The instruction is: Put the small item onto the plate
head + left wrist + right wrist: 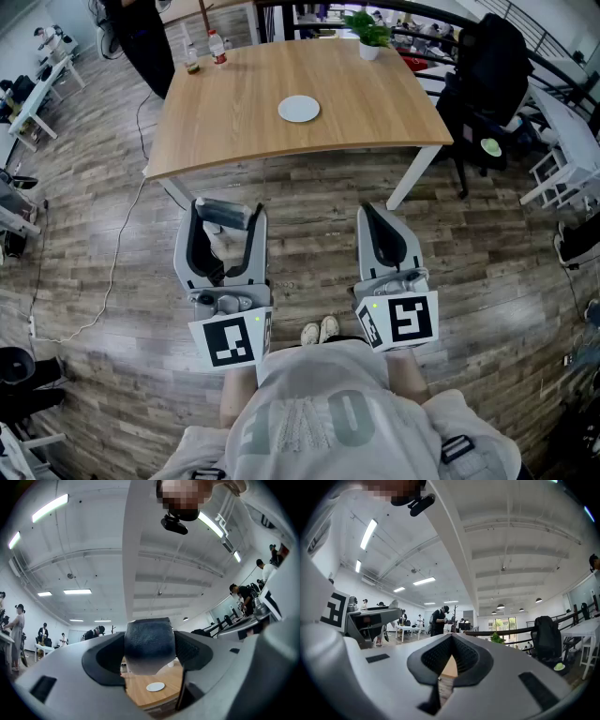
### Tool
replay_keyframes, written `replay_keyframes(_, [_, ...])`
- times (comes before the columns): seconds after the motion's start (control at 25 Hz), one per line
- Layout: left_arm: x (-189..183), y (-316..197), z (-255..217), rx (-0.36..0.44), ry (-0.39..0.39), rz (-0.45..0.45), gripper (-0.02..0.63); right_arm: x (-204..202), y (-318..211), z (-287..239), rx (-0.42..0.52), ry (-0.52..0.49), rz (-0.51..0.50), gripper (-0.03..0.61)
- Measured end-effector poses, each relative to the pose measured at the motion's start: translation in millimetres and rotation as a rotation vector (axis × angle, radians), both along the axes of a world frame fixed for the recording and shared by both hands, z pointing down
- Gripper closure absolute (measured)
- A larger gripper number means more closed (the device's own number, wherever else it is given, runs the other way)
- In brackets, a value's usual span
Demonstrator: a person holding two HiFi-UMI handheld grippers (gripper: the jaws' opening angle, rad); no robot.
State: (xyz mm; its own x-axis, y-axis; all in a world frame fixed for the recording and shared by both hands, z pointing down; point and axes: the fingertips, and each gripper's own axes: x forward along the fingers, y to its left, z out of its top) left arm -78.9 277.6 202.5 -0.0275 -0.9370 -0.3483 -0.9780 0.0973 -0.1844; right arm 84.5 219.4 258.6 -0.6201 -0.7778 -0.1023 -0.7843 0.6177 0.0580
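A small grey item (223, 213), stubby and rounded, sits clamped between the tips of my left gripper (225, 225), which I hold low over the wooden floor, short of the table. In the left gripper view the small item (149, 645) fills the gap between the two pads, dark on top and paler below. The white plate (299, 109) lies empty near the middle of the wooden table (234, 122), well ahead of both grippers; the plate (155, 686) also shows under the held item. My right gripper (379, 225) hangs beside the left one, shut with nothing in it (452, 636).
Two small bottles (204, 54) stand at the table's far left corner and a potted plant (367, 33) at its far right. A person in black (141, 37) stands by the far left corner. A black chair (487, 80) stands right of the table. A cable (122, 244) runs across the floor.
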Motion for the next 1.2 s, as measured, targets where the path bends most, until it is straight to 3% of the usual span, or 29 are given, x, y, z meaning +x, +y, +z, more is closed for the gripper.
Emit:
replay_keyframes(0.32, [10, -4, 0, -0.009, -0.017, 0.010, 0.293, 9, -1, 3, -0.002, 0.007, 0.005, 0.563])
replay_keyframes(0.6, [23, -10, -2, -0.010, -0.039, 0.014, 0.293, 23, -5, 7, -0.031, -0.079, -0.049, 0.561])
replay_keyframes(0.84, [29, -17, 1, 0.027, 0.042, 0.052, 0.293, 43, -7, 24, -0.061, -0.124, -0.030, 0.561])
replay_keyframes(1.2, [41, -50, 11, 0.021, 0.054, 0.035, 0.293, 79, -36, 38, -0.082, -0.082, 0.020, 0.561])
